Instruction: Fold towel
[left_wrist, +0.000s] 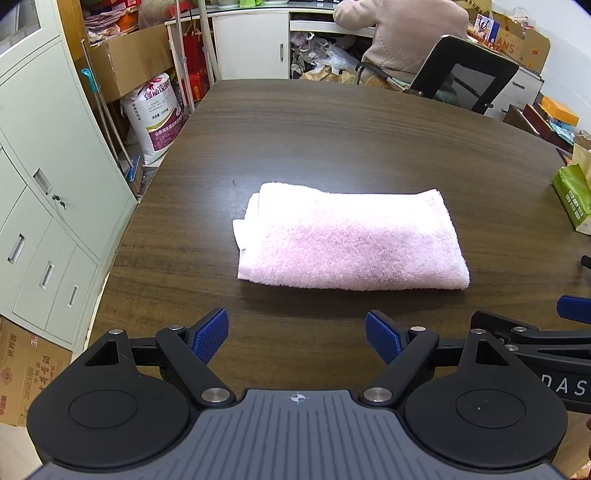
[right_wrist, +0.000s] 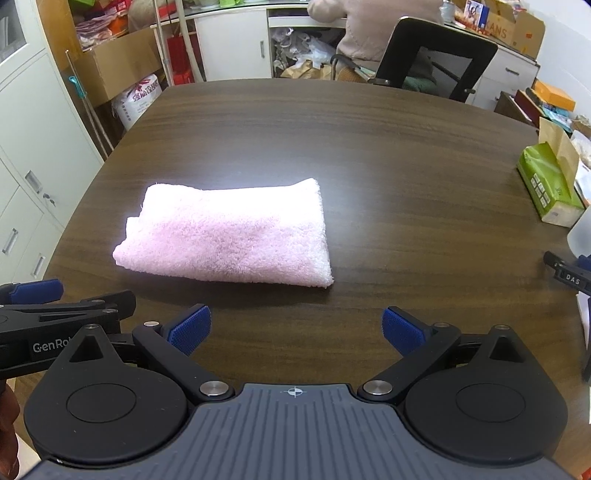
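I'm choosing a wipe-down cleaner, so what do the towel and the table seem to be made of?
The pink towel looks like soft terry cloth, probably cotton: its surface is fuzzy with a looped pile. The table shows dark brown wood grain with a faint sheen where light falls on it, so it is likely a laminate or veneer, though solid wood cannot be ruled out.

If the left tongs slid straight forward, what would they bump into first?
Probably the pink towel, at its near edge. The left tongs are open, with only bare table in between.

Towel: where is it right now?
The folded pink towel lies flat on the dark table, just ahead of both open tools, left of the green tissue pack.
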